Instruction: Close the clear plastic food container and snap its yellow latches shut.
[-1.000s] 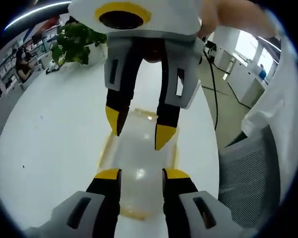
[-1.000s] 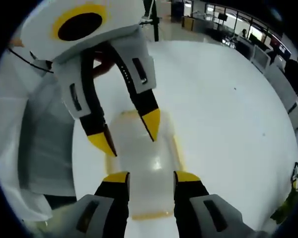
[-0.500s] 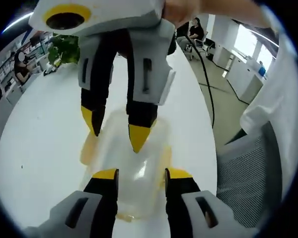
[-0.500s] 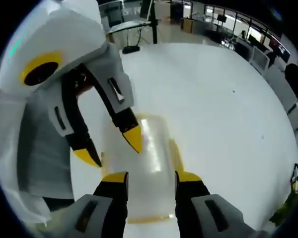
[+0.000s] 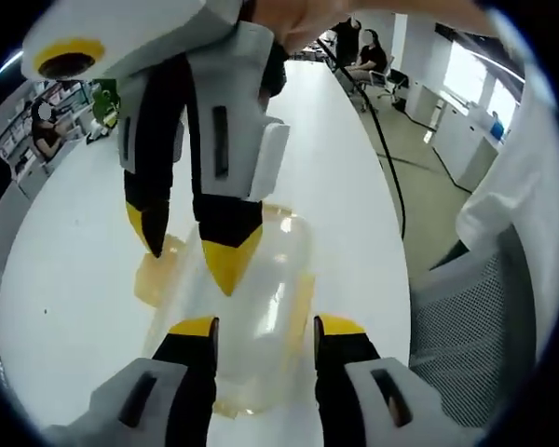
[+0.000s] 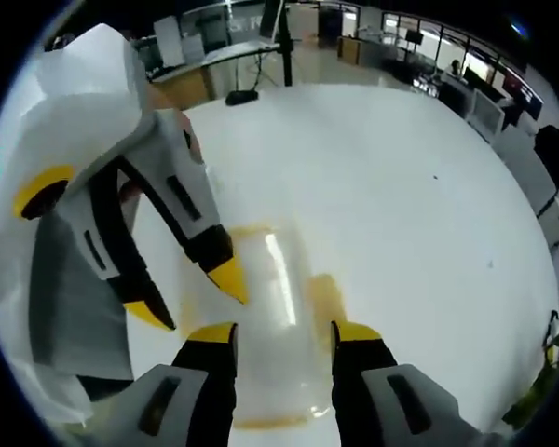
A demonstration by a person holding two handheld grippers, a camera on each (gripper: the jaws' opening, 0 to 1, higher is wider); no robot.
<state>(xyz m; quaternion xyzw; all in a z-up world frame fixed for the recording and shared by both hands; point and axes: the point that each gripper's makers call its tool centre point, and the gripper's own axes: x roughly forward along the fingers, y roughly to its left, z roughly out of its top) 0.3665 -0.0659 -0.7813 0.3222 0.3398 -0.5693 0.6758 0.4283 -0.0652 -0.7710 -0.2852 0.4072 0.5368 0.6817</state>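
Note:
The clear plastic food container lies on the white table, its lid on top and yellow latches along its sides. My left gripper is open, one jaw on either side of the container's near end. From above, my right gripper reaches down over the far end, open, one yellow tip over the lid. In the right gripper view the container runs between my right gripper's open jaws, a yellow latch sits at its right side, and the left gripper comes in from the left.
A grey mesh chair stands off the table's right edge, beside a person's white sleeve. A black cable hangs over that edge. A potted plant stands at the far left. Bare table spreads beyond the container.
In each view the other gripper has swung to the left and lower over the container. The container now lies slanted in the left gripper view, with a yellow latch showing at its left.

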